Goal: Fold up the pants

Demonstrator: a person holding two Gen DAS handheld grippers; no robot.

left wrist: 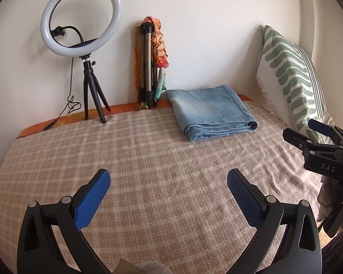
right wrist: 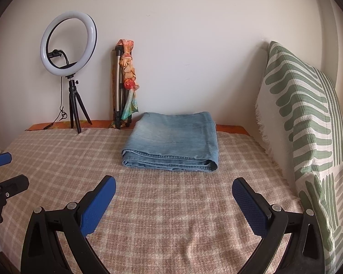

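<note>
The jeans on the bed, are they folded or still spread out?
Folded. The jeans lie as a compact rectangle on the checked blanket, with stacked layers and hems showing along the near edge.

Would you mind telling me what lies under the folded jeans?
The folded jeans rest on the checked blanket, near the wall. An orange cover shows past the blanket's far edge. Whatever lies directly under the jeans is covered, as are their inner layers.
</note>
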